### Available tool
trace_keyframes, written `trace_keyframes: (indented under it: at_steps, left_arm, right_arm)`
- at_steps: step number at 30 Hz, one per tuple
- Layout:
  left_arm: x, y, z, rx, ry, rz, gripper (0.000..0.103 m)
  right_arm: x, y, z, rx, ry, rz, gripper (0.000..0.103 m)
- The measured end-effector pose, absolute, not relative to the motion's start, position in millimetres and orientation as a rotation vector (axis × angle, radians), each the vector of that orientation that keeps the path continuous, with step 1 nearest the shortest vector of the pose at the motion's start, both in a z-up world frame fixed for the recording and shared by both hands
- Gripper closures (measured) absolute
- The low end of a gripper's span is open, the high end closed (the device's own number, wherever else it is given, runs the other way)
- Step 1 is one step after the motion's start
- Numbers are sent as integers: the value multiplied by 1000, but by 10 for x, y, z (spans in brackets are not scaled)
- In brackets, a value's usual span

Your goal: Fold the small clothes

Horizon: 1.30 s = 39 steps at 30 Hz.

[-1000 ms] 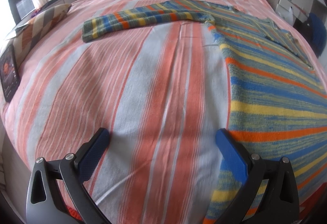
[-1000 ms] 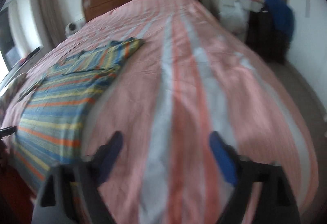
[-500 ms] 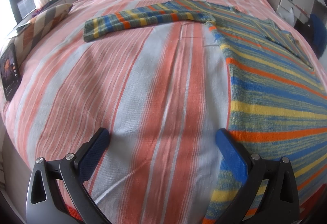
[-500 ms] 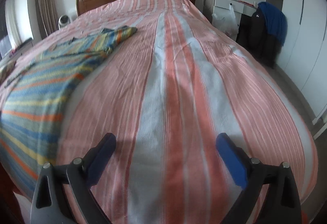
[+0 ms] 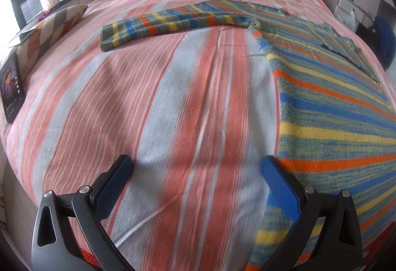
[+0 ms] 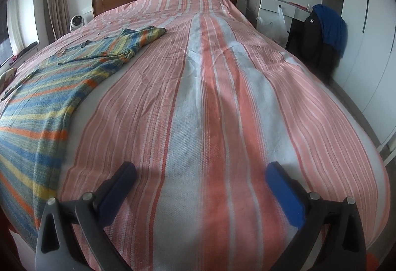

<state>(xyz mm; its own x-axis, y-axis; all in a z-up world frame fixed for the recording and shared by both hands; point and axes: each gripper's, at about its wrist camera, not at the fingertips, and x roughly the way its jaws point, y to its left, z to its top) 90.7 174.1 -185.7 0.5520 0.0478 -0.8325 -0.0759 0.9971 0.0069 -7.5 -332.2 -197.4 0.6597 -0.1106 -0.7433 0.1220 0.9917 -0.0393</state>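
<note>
Striped sweater (image 5: pixel 329 107) is laid flat on the bed (image 5: pixel 173 102), one sleeve (image 5: pixel 170 23) stretched out, likely ready for folding. Left tool (image 5: pixel 196 172) is held wide open, empty, sweater hem just right of it. Right tool (image 6: pixel 200 175) is wide open, empty, sweater to its left.

The sweater (image 5: pixel 334 122) runs off the left wrist view at 4 o'clock, its hem unseen. The phone (image 5: pixel 11 88) screen at 9 o'clock is probably too small to read.
</note>
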Motion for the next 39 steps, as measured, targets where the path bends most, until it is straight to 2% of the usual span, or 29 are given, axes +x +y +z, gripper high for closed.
trace_keyframes:
  at_steps: [39]
  left_arm:
    - [920,1738,-1803,-28,1020,62,0]
  right_arm:
    - [-72,-3318,-1980,12,840,-131,0]
